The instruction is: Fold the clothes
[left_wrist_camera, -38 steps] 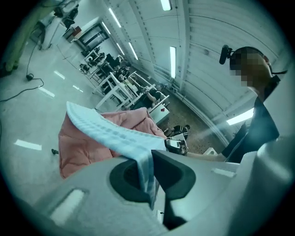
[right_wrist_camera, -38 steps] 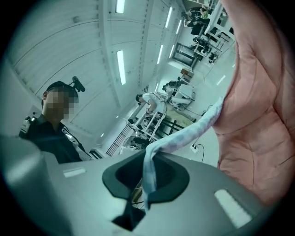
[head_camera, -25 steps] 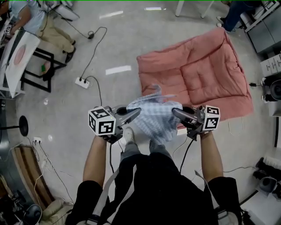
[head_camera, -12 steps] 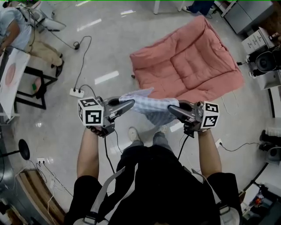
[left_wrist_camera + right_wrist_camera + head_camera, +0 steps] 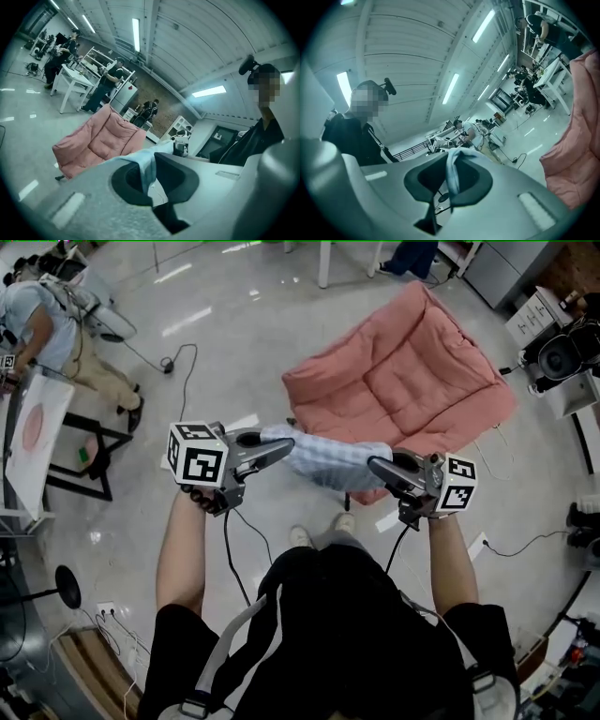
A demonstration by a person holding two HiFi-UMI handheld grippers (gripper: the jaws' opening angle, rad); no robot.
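Black short-sleeved top (image 5: 337, 634), grey straps (image 5: 236, 641).
Grey left gripper (image 5: 281, 448) and right gripper (image 5: 377, 464) bear white cubes (image 5: 197, 454) with black square markers, plus black cables (image 5: 234, 549).

Soft woven garment (image 5: 333, 463); quilted cloth mat (image 5: 403, 381); glossy floor (image 5: 234, 343) (light reflections).

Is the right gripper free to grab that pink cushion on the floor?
Probably not: the right gripper is shut on the blue cloth, shared with the left gripper, and the cushion lies down on the floor.
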